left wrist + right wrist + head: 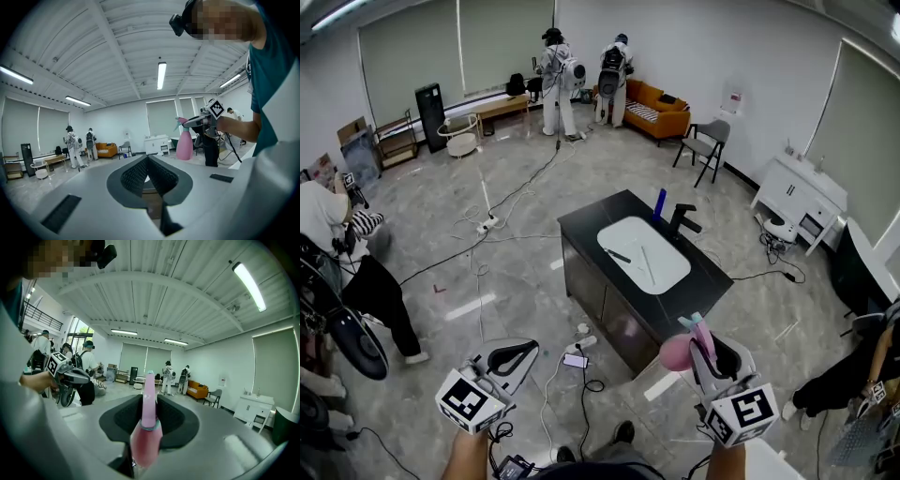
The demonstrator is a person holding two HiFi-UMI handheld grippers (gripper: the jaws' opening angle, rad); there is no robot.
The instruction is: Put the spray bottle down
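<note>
Right gripper [705, 349]: fingers [172, 416] pressed from both sides on the neck of a pink plastic spray bottle [677, 353] with a teal trigger, kept fairly wide by its girth. Bottle in the air at the lower right of the head view, above the grey marble-patterned floor [516, 281], just off the near corner of the black-topped island surface [711, 274], not touching it.

Left gripper [525, 352]: fingers [136, 176] tip to tip, nothing between them, well apart from the bottle.

On each gripper, a white cube with black square marker patterns. Far off, a white wall box [733, 101] with a red mark, print too small to read.

On the surface: white rounded sink basin [670, 272], black tap [682, 220], upright blue bottle [660, 203] near the far edge. Bare black strip all round the basin, broadest at the corner nearest the pink bottle.

Black cables [525, 187] and a small flat phone [576, 360] on the floor beside the island's near side. Wide stretch of open floor to the left of the island.
</note>
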